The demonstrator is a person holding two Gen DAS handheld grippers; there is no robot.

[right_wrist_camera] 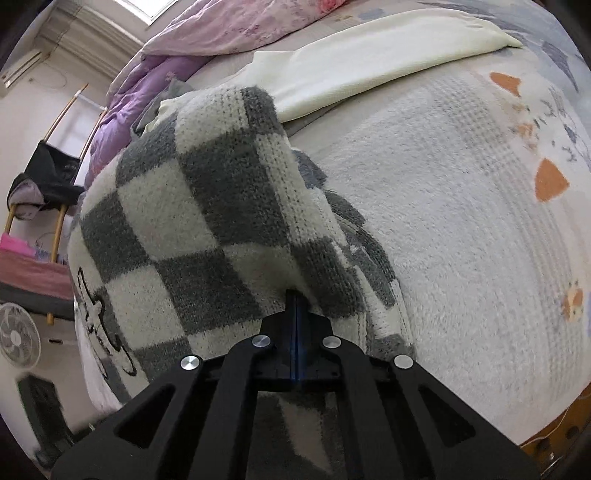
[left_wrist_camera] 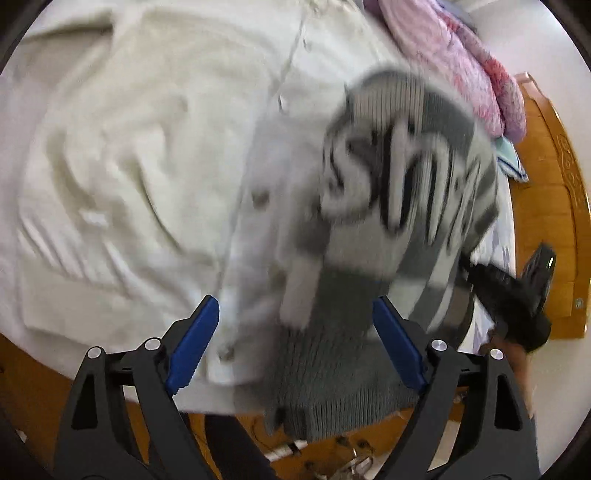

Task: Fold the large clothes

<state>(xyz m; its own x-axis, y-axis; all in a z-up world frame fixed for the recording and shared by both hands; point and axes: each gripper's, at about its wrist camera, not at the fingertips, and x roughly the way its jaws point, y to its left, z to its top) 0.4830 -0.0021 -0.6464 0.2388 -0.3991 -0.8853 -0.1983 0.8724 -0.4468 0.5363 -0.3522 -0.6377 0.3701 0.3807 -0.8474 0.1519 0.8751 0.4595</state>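
A grey and white checkered knit sweater (left_wrist_camera: 399, 192) with black lettering hangs blurred over the bed edge. My left gripper (left_wrist_camera: 295, 325) is open, its blue pads (left_wrist_camera: 192, 343) on either side of the sweater's grey ribbed hem (left_wrist_camera: 332, 369), not closed on it. My right gripper (right_wrist_camera: 295, 299) is shut on a fold of the same sweater (right_wrist_camera: 207, 206), holding it bunched up above the bed. The right gripper also shows in the left wrist view as a black body (left_wrist_camera: 513, 295) at the right.
A cream blanket (left_wrist_camera: 140, 147) covers the bed (right_wrist_camera: 461, 229). A cream cloth (right_wrist_camera: 369, 55) lies folded further back. Pink and purple bedding (right_wrist_camera: 207, 29) is piled at the head. A wooden bed frame (left_wrist_camera: 546, 192) runs along the right. A fan (right_wrist_camera: 16, 339) and a chair (right_wrist_camera: 48, 177) stand on the floor.
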